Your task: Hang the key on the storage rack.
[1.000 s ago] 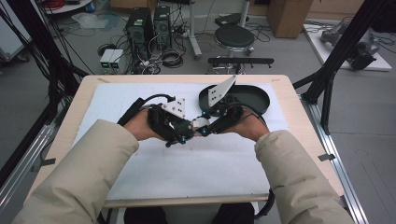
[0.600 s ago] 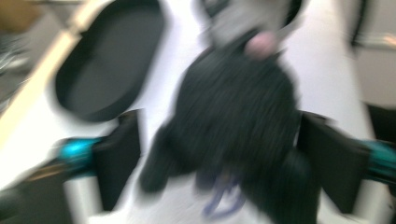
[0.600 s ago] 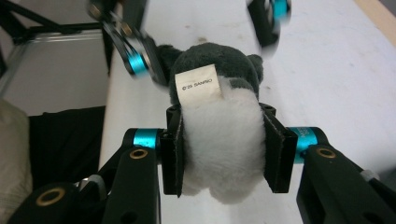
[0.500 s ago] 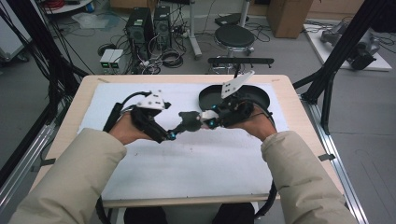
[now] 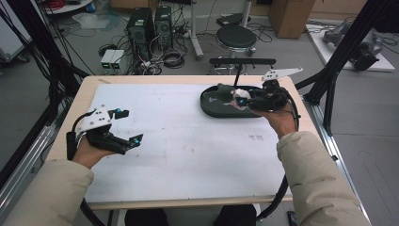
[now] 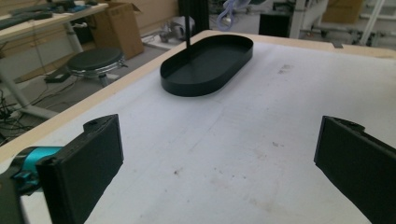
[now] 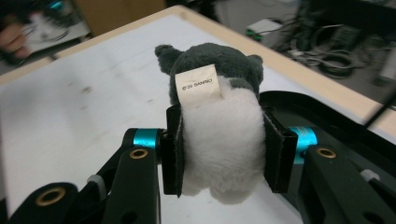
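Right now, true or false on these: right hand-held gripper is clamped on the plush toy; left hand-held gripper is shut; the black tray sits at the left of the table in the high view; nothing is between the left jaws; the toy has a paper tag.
1. The right hand-held gripper is clamped on the plush toy: true.
2. The left hand-held gripper is shut: false, its jaws stand wide apart.
3. The black tray sits at the table's left: false, it is at the far right.
4. Nothing is between the left jaws: true, just the bare table.
5. The toy has a paper tag: true.
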Tool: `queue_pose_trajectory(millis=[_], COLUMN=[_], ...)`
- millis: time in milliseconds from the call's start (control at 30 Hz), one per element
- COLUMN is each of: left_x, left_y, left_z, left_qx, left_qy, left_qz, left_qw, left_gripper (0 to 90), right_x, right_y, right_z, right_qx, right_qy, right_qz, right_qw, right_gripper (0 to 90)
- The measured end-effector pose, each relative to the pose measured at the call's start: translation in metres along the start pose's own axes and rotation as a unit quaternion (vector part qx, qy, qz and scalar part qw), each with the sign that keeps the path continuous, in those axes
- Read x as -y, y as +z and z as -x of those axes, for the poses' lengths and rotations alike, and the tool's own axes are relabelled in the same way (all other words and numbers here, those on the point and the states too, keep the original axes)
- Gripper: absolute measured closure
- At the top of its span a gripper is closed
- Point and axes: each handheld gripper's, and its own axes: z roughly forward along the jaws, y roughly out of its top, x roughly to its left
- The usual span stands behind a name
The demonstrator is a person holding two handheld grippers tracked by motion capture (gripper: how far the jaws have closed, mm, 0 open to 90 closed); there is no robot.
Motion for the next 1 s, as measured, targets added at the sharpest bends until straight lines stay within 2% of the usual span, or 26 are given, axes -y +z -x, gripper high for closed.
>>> queue_pose_trajectory(millis=[33, 67, 133, 167, 200, 233, 267, 300, 400, 500, 600, 700, 733, 767, 833, 967, 1000], left_x=[0.005, 0.011, 0.022, 0.028, 0.034, 0.039, 0.044, 0.049, 0.063, 0.075, 0.086, 0.094, 0.096, 0.098, 0.102, 0.107, 0.108], left_y=[-0.003, -0.005, -0.01, -0.013, -0.015, -0.018, -0.021, -0.023, -0.031, -0.035, -0.037, -0.04, -0.04, -0.041, -0.041, -0.041, -0.041], left_z=[0.0, 0.0, 0.0, 0.001, 0.001, 0.002, 0.003, 0.004, 0.006, 0.009, 0.011, 0.011, 0.011, 0.01, 0.01, 0.01, 0.01], left_qx=[-0.005, -0.009, -0.02, -0.025, -0.03, -0.032, -0.032, -0.037, -0.053, -0.066, -0.076, -0.089, -0.092, -0.095, -0.101, -0.111, -0.111], left_qy=[-0.005, -0.012, -0.019, -0.021, -0.027, -0.031, -0.039, -0.043, -0.05, -0.05, -0.052, -0.061, -0.066, -0.066, -0.069, -0.069, -0.07], left_qz=[0.002, 0.006, 0.013, 0.02, 0.028, 0.037, 0.049, 0.061, 0.083, 0.083, 0.077, 0.084, 0.09, 0.095, 0.1, 0.101, 0.101], left_qw=[1.0, 0.9999, 0.9995, 0.9993, 0.9988, 0.9983, 0.9975, 0.9965, 0.9939, 0.9931, 0.9928, 0.9906, 0.9894, 0.9887, 0.9874, 0.9863, 0.9861], left_gripper=[1.7, 1.7, 1.7, 1.7, 1.7, 1.7, 1.7, 1.7, 1.7, 1.7, 1.7, 1.7, 1.7, 1.7, 1.7, 1.7, 1.7], right_x=[0.001, 0.001, 0.002, 0.004, 0.004, 0.005, 0.006, 0.006, 0.008, 0.009, 0.008, 0.007, 0.006, 0.006, 0.004, 0.003, 0.003], right_y=[-0.005, -0.005, -0.008, -0.013, -0.013, -0.017, -0.019, -0.019, -0.025, -0.029, -0.031, -0.033, -0.034, -0.034, -0.034, -0.036, -0.037], right_z=[0.006, 0.006, 0.011, 0.016, 0.016, 0.021, 0.024, 0.024, 0.031, 0.039, 0.043, 0.046, 0.048, 0.048, 0.051, 0.054, 0.055], right_qx=[0.023, 0.023, 0.045, 0.066, 0.066, 0.09, 0.1, 0.1, 0.127, 0.147, 0.16, 0.179, 0.191, 0.191, 0.208, 0.222, 0.235], right_qy=[0.016, 0.016, 0.031, 0.047, 0.047, 0.058, 0.064, 0.064, 0.086, 0.102, 0.105, 0.112, 0.114, 0.114, 0.118, 0.119, 0.121], right_qz=[0.007, 0.007, 0.013, 0.017, 0.017, 0.025, 0.03, 0.03, 0.045, 0.055, 0.06, 0.066, 0.068, 0.068, 0.068, 0.066, 0.067], right_qw=[0.9996, 0.9996, 0.9984, 0.9966, 0.9966, 0.9939, 0.9925, 0.9925, 0.9872, 0.9822, 0.9797, 0.9751, 0.9726, 0.9726, 0.9686, 0.9655, 0.962], right_gripper=[58.0, 58.0, 58.0, 58.0, 58.0, 58.0, 58.0, 58.0, 58.0, 58.0, 58.0, 58.0, 58.0, 58.0, 58.0, 58.0, 58.0])
